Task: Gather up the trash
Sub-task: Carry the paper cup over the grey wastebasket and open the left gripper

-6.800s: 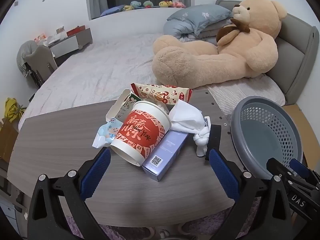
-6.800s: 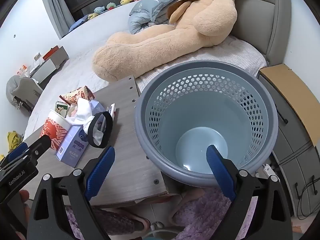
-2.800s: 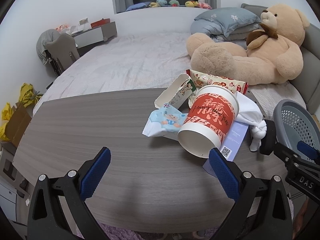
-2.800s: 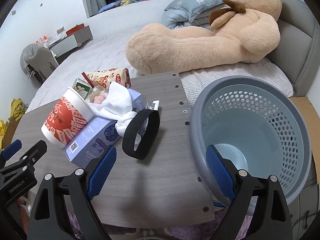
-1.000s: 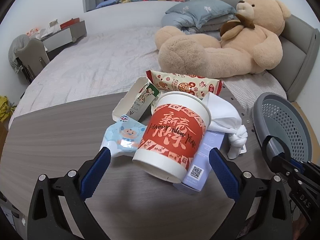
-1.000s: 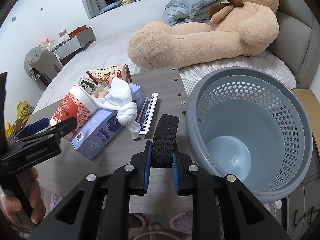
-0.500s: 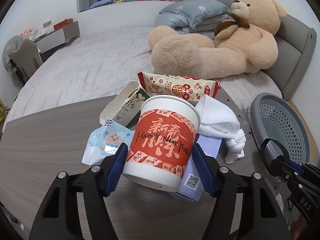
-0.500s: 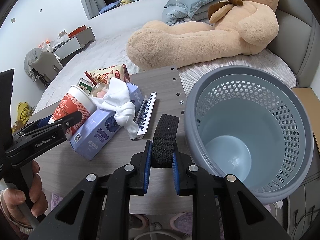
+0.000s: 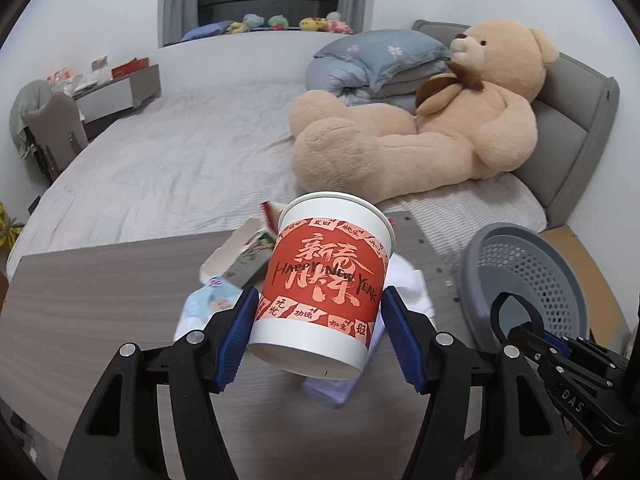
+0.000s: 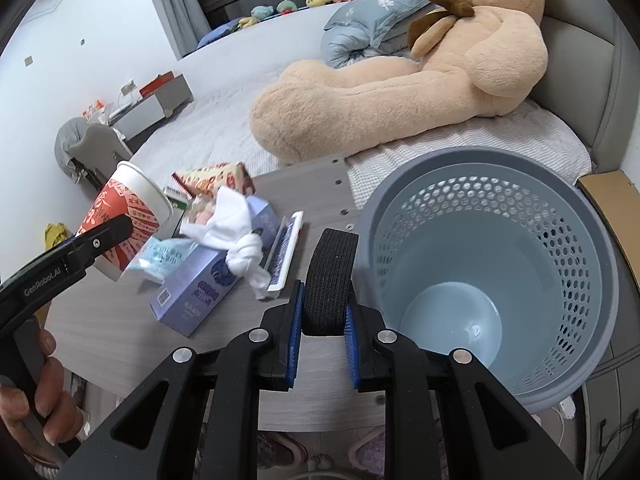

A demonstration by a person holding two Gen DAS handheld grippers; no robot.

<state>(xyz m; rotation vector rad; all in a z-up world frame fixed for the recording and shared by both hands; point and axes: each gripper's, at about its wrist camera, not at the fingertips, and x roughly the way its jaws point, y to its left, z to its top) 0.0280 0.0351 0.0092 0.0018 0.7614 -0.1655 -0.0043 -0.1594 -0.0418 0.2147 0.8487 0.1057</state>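
A red and white paper cup (image 9: 328,272) hangs tilted above the table, and my left gripper (image 9: 319,308) is shut on it, blue pads pressed on both sides of its lower wall. From the right wrist the cup (image 10: 124,208) shows at the left, lifted off the trash pile. My right gripper (image 10: 324,300) is shut on a black elastic band (image 10: 332,264) that stands upright between its pads, just left of the grey perforated basket (image 10: 500,168). The basket is empty inside. It also appears at the right of the left wrist view, as basket (image 9: 480,248).
On the wooden table (image 10: 120,328) lie a purple box (image 10: 200,284), a knotted white tissue (image 10: 236,220), a red-patterned snack wrapper (image 10: 216,178), a pale blue packet (image 10: 160,256) and a flat white card pack (image 10: 286,252). A bed with a large teddy bear (image 10: 400,72) lies behind.
My left gripper closed on the paper cup and lifted it off the pile. My right gripper, which took hold of the black band earlier, stays shut on it beside the basket.
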